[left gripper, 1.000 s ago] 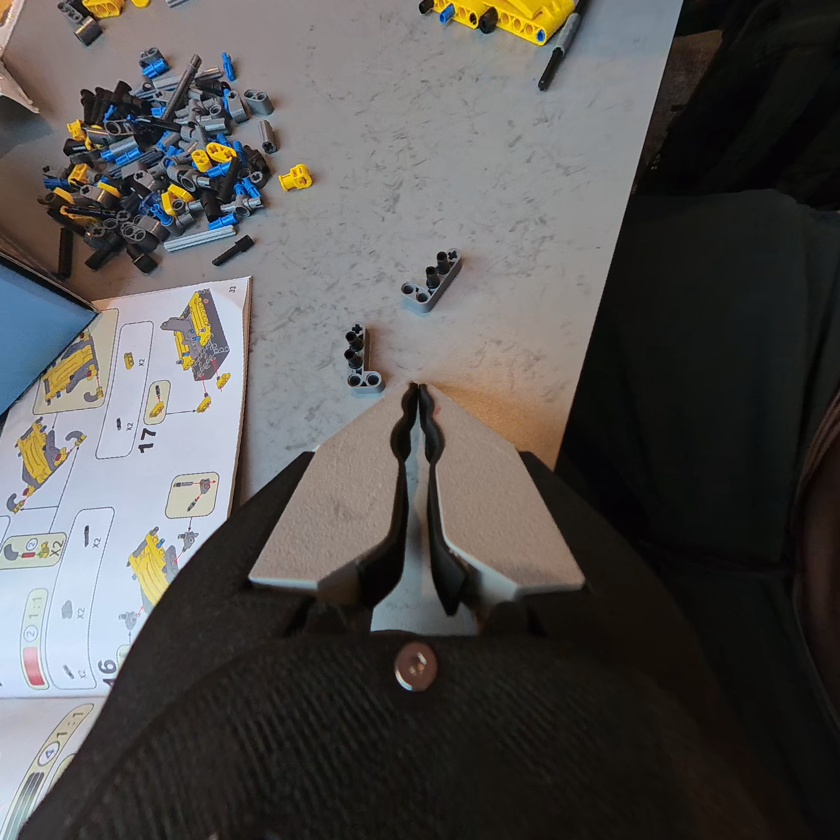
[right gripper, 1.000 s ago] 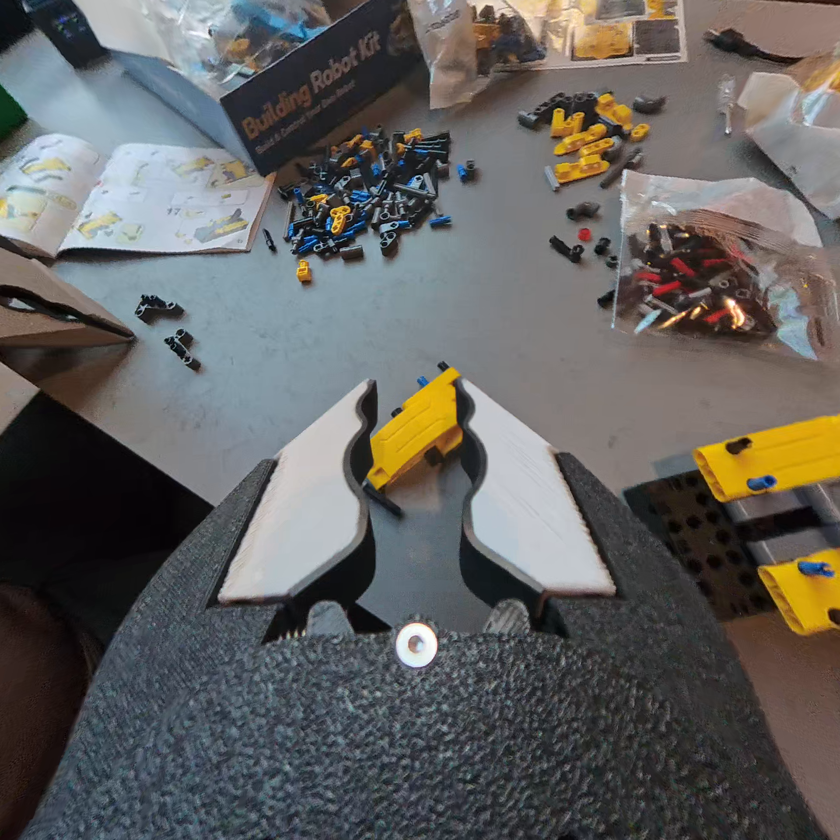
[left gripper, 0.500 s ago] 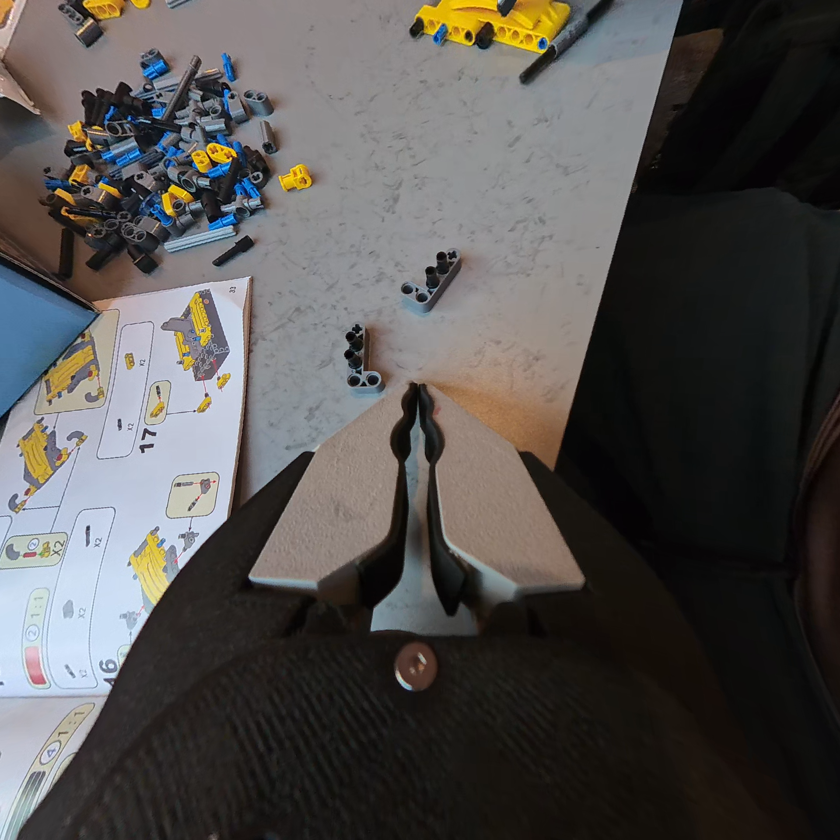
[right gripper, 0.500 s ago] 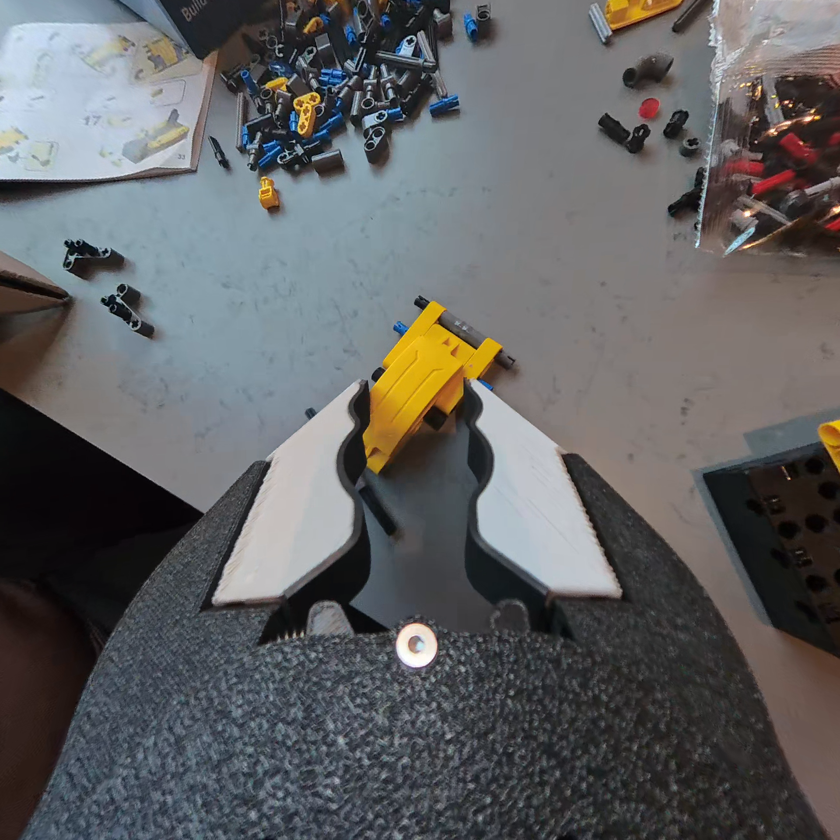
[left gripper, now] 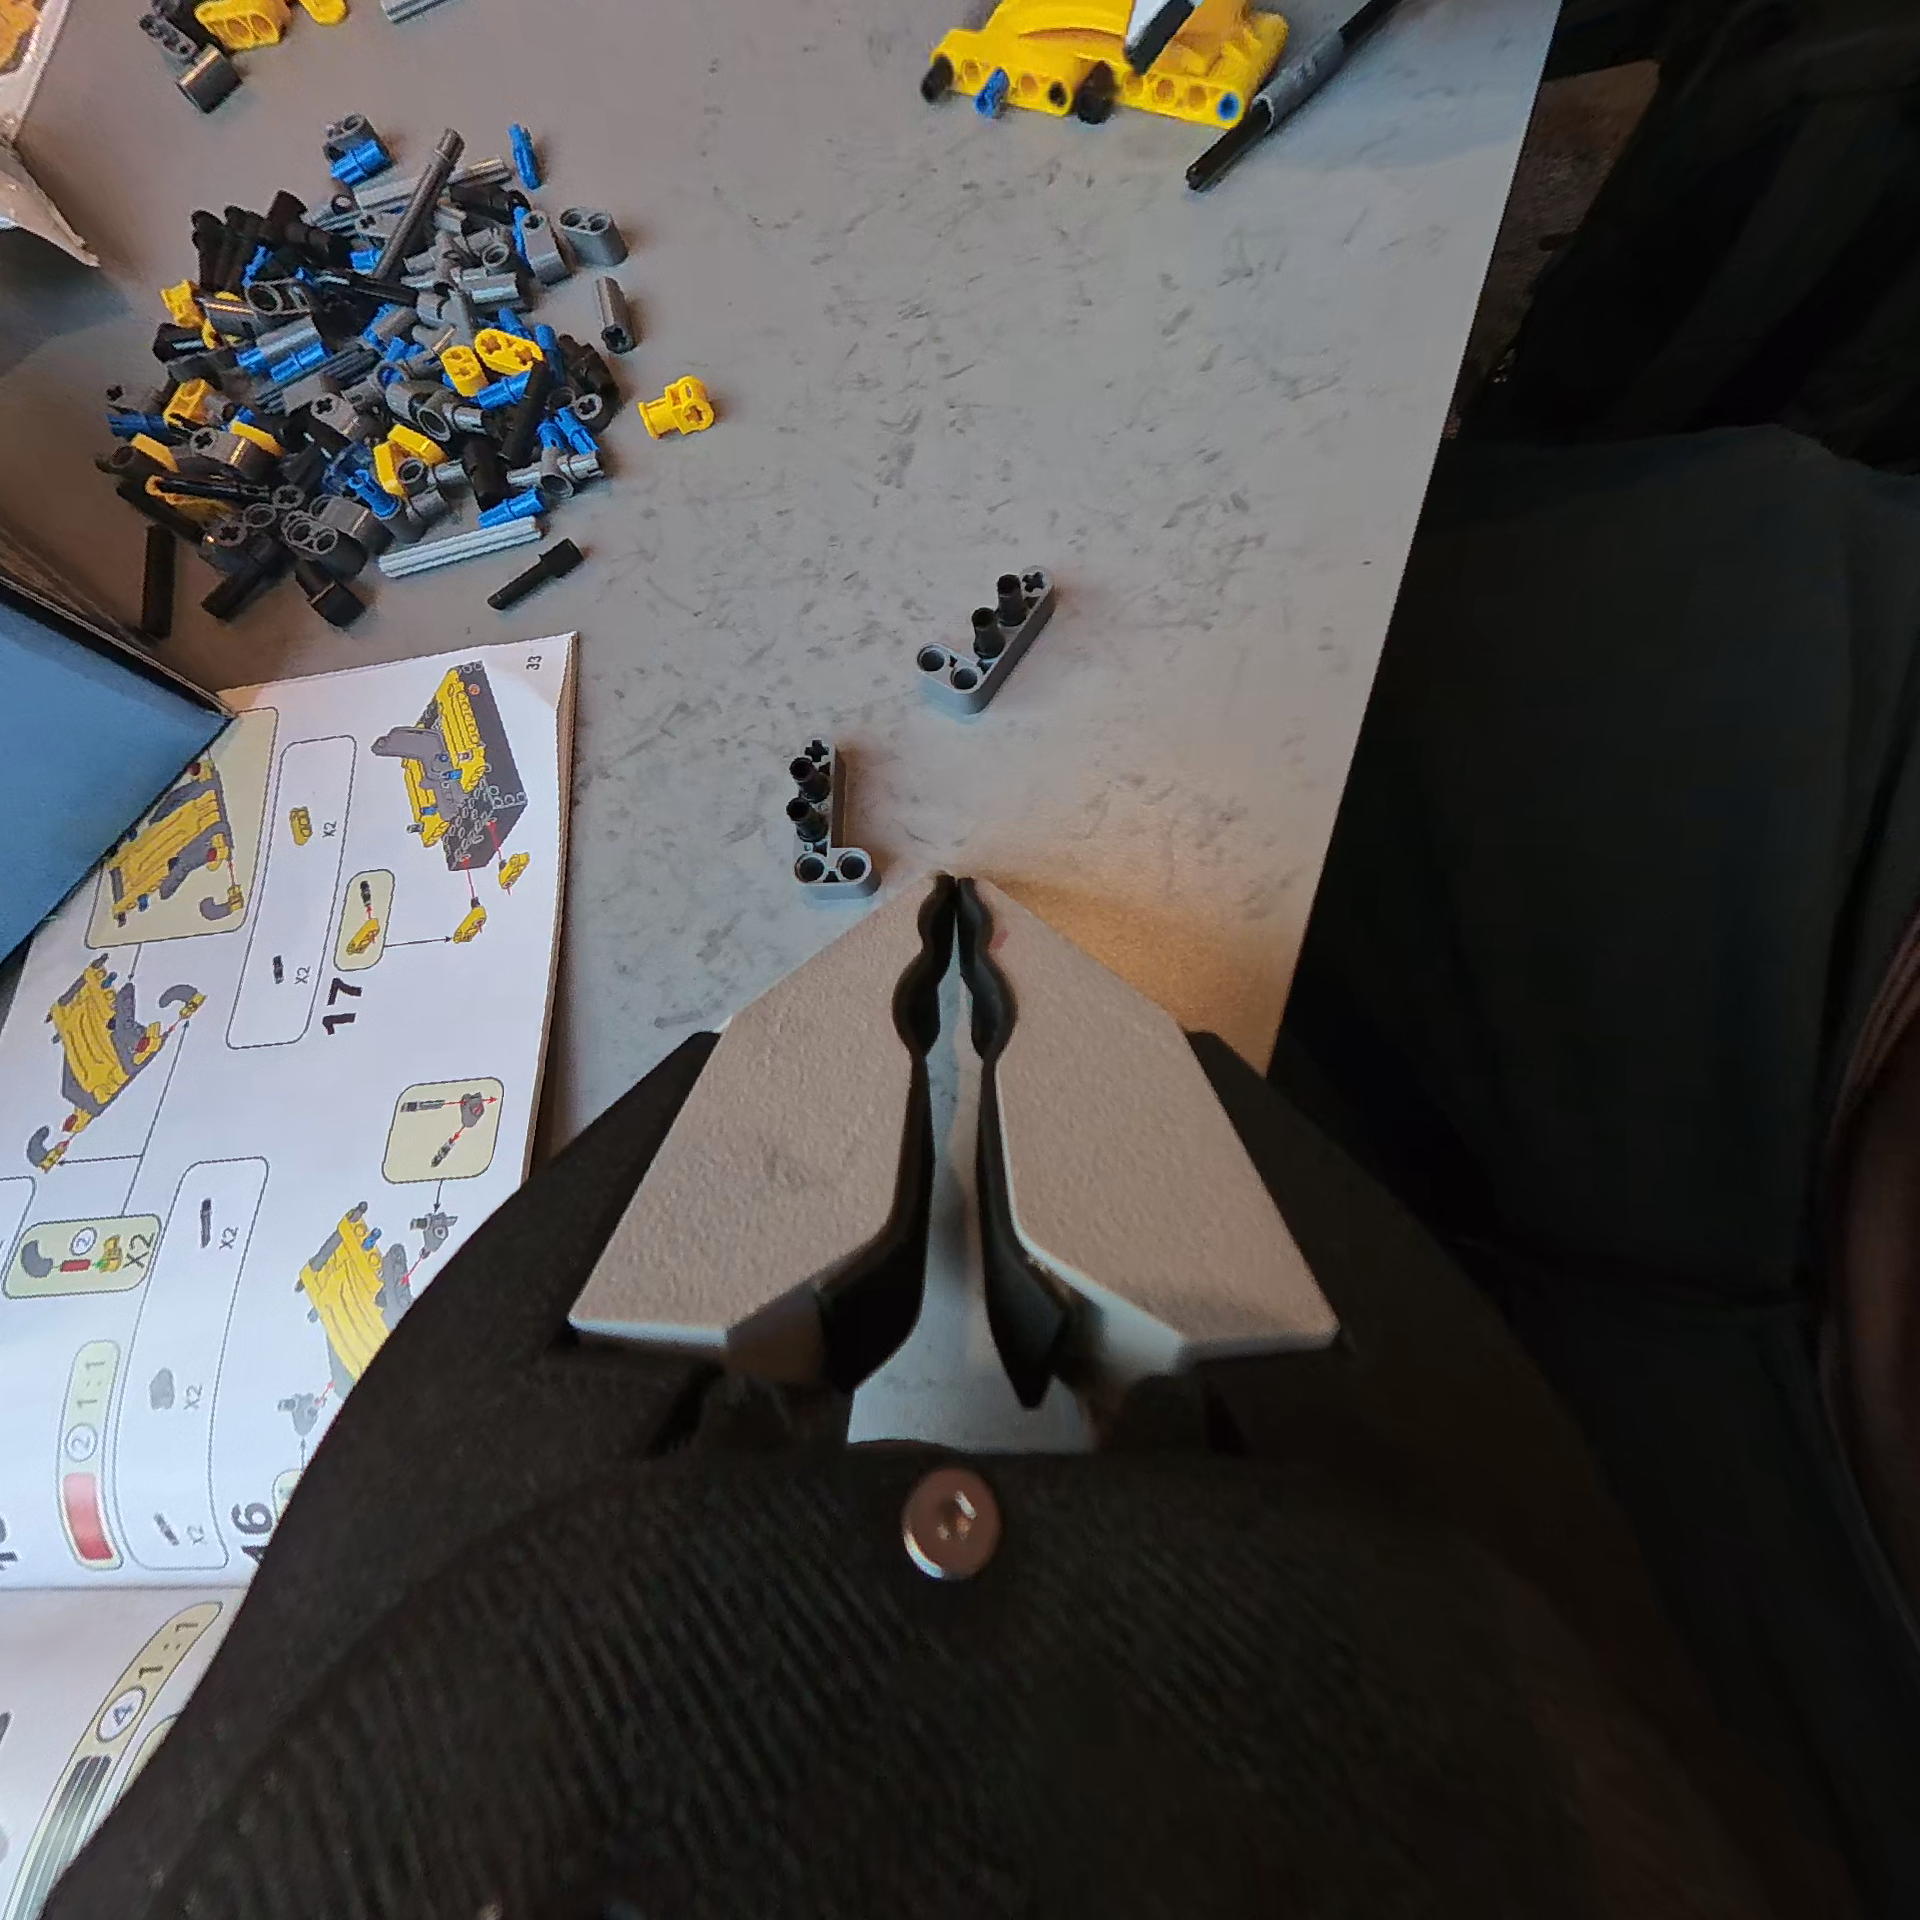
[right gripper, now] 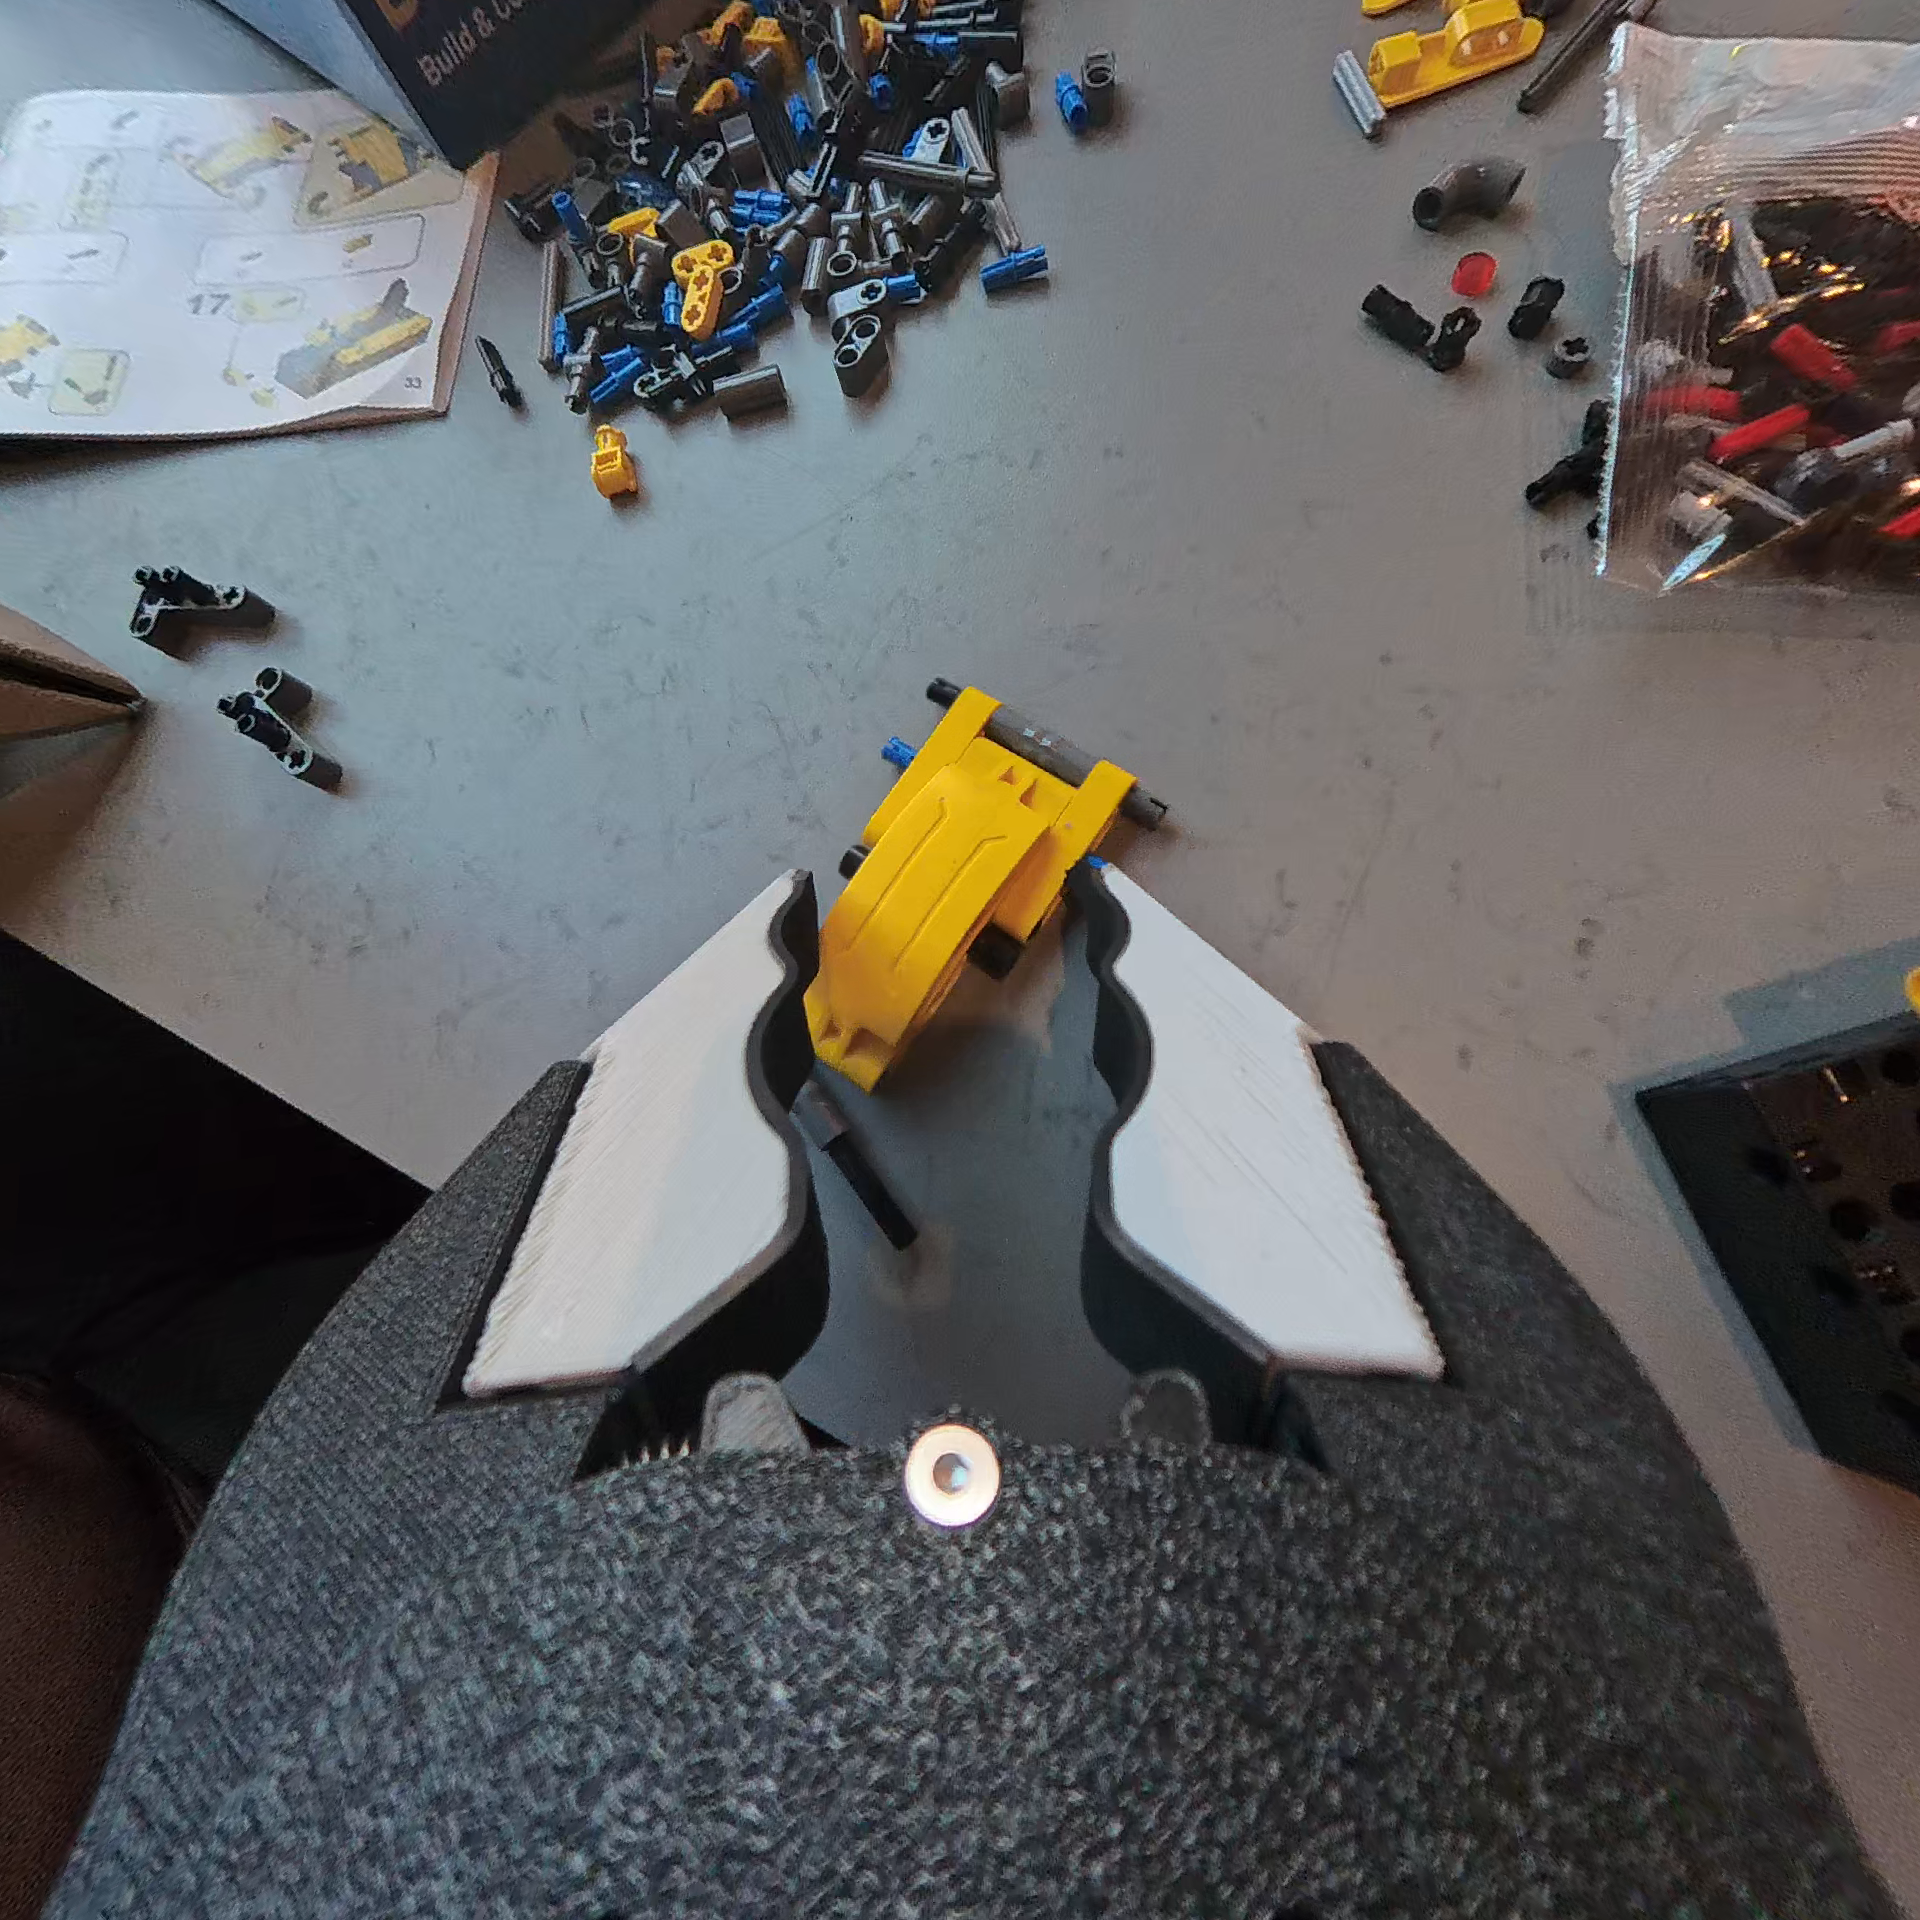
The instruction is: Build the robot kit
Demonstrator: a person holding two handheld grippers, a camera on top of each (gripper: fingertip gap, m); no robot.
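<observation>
My right gripper [right gripper: 945, 883] is open around a yellow brick assembly [right gripper: 956, 862] that rests on the grey table [right gripper: 1247, 727]. Its fingers sit close on both sides. A black rod [right gripper: 857, 1174] sticks out of the assembly's near end, between the jaws. The assembly also shows at the far edge of the left wrist view [left gripper: 1039, 57]. My left gripper [left gripper: 954, 885] is shut and empty, low over the table's near edge. It is just right of a grey L-shaped piece with black pins [left gripper: 828, 826]. A second such piece [left gripper: 987, 644] lies a little farther off.
A pile of small black, blue, grey and yellow parts [left gripper: 353, 353] lies at the left, with a lone yellow connector [left gripper: 677, 405] beside it. An open instruction booklet [left gripper: 260, 1039] is near left. A clear bag of parts [right gripper: 1787, 343] and a black perforated block [right gripper: 1808, 1226] are at the right. Some 20 cm of space lies between my two pairs of fingers. My left tips are about 35 cm from the black perforated block [right gripper: 1808, 1226], my right tips only 11 cm.
My right gripper came down to the table with the yellow assembly and its jaws widened, leaving the assembly resting on the table. My left gripper has not moved.
</observation>
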